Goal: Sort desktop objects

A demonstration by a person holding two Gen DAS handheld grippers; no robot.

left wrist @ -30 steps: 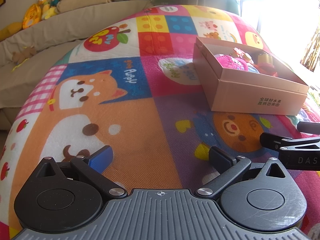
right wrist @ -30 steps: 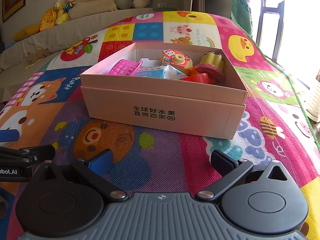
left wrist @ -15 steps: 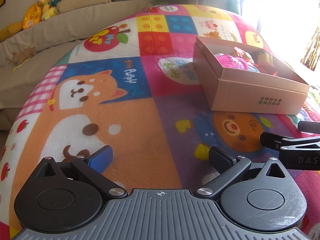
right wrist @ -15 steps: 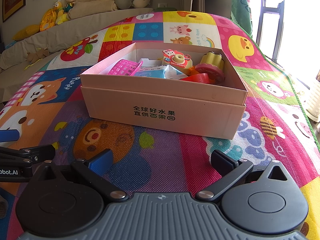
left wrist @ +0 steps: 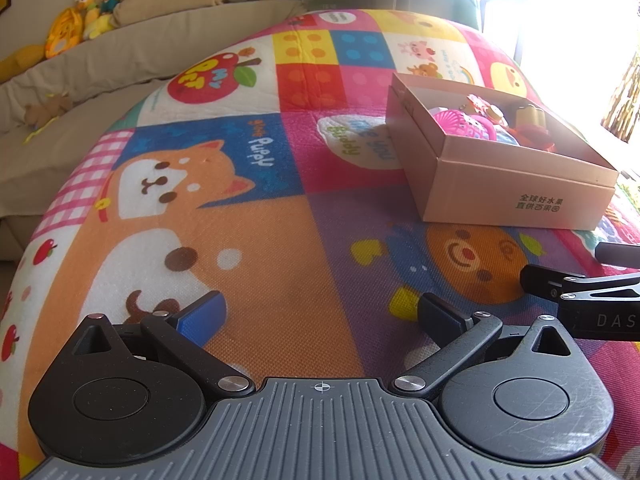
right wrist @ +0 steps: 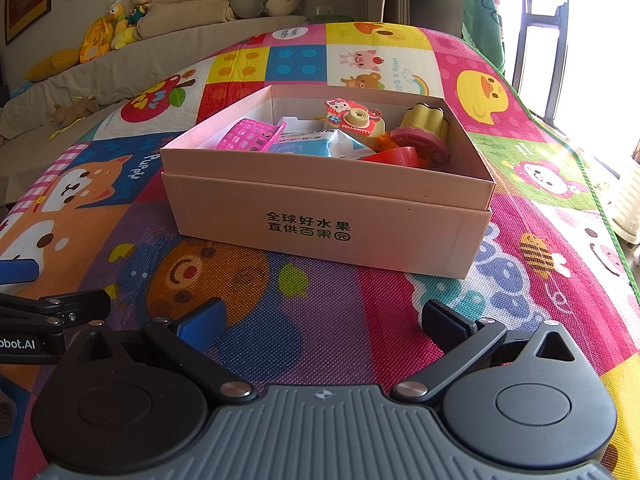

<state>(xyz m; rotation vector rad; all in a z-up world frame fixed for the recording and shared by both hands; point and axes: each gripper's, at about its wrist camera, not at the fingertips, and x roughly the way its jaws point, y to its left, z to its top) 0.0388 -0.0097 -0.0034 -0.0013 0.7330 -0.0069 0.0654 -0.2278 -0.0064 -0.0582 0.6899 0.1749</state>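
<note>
A pink cardboard box [right wrist: 320, 220] [left wrist: 500, 196] stands on the colourful play mat. Inside lie a pink toy basket [right wrist: 250, 140], a blue-white tissue pack [right wrist: 316, 146], a toy camera [right wrist: 352, 120], a yellow cup-shaped toy [right wrist: 424, 120] and a red lid [right wrist: 394, 156]. My right gripper [right wrist: 322, 320] is open over the mat just in front of the box, holding nothing. My left gripper [left wrist: 320, 316] is open and empty over the orange dog picture, to the left of the box. In each wrist view the other gripper's fingers poke in from the side.
The play mat [left wrist: 256, 240] covers the whole surface. A beige sofa with plush toys [right wrist: 120, 28] runs along the back left. Bright windows lie to the right, and the mat's green edge [right wrist: 592, 184] drops off on that side.
</note>
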